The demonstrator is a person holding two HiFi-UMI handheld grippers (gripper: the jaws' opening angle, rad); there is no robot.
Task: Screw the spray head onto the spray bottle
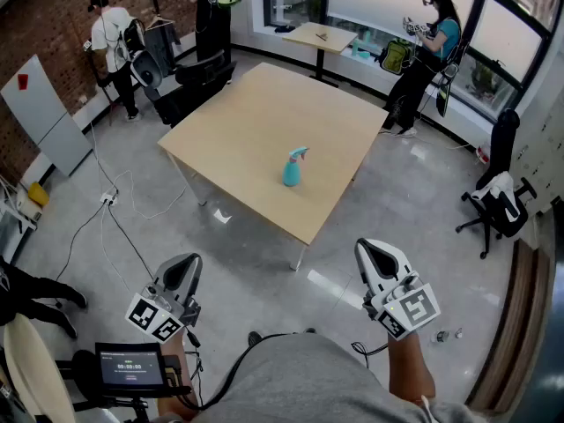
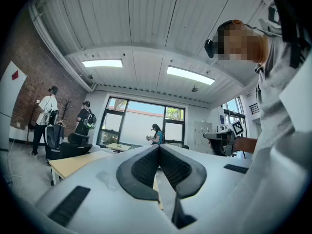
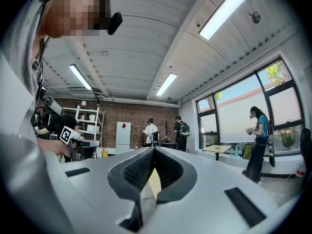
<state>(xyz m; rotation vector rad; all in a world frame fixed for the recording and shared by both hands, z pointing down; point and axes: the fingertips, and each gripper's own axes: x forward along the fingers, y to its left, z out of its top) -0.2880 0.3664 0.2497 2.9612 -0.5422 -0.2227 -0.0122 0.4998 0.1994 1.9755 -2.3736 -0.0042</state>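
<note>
A teal spray bottle (image 1: 292, 169) stands upright near the middle of the light wooden table (image 1: 247, 122), its spray head on top. Both grippers are held low near the person's body, well short of the table and apart from the bottle. My left gripper (image 1: 181, 270) is shut with nothing in it; in the left gripper view its dark pads (image 2: 146, 167) meet at the tip (image 2: 159, 146). My right gripper (image 1: 378, 256) is also shut and empty, and its pads (image 3: 139, 172) touch in the right gripper view (image 3: 154, 148). Neither gripper view shows the bottle.
Grey floor lies between me and the table, with cables (image 1: 123, 227) at the left. A small screen (image 1: 129, 366) sits at the bottom left. An office chair (image 1: 498, 205) stands at the right, black chairs (image 1: 198, 82) behind the table. Three people stand along the far walls.
</note>
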